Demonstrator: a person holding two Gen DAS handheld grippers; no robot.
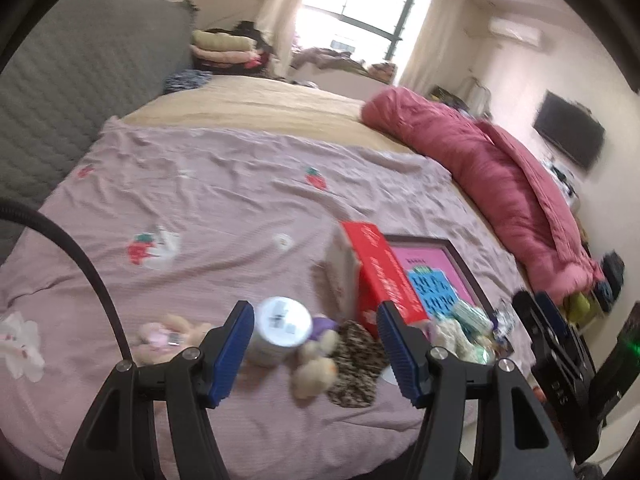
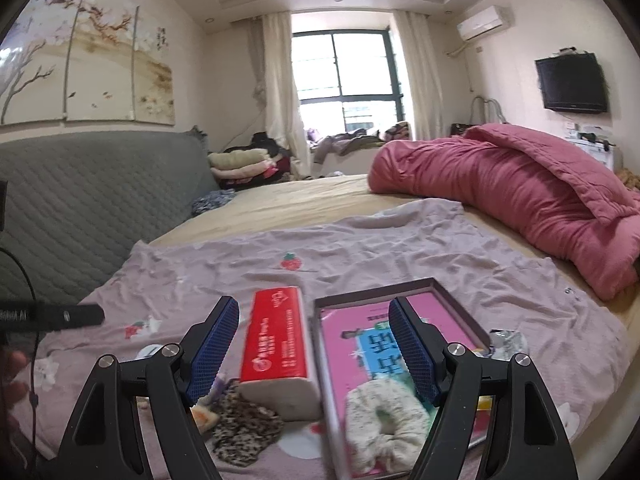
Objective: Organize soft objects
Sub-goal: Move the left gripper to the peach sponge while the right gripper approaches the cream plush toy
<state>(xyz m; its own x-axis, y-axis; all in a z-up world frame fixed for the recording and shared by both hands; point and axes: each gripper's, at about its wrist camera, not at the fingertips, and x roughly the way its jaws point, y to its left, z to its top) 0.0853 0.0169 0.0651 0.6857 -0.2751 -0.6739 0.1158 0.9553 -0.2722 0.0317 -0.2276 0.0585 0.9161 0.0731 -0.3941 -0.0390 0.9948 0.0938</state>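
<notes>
On the lilac strawberry-print sheet (image 1: 224, 200) lies a cluster of small things. In the left wrist view my left gripper (image 1: 316, 356) hangs open above a white jar (image 1: 282, 330), a beige plush toy (image 1: 316, 368) and a leopard-print cloth (image 1: 354, 372); a pink plush (image 1: 160, 338) lies to its left. My right gripper (image 2: 314, 352) is open too, over a red tissue pack (image 2: 276, 344) and a dark-rimmed tray (image 2: 372, 294). A pale floral scrunchie (image 2: 384, 420) lies in the tray. Nothing is between either pair of pads.
A rolled pink quilt (image 2: 520, 204) lies along the bed's right side. The grey padded headboard (image 2: 88, 200) runs along the left. Folded clothes (image 2: 240, 166) are stacked at the far corner. A person's hand (image 2: 12, 376) shows at the left edge.
</notes>
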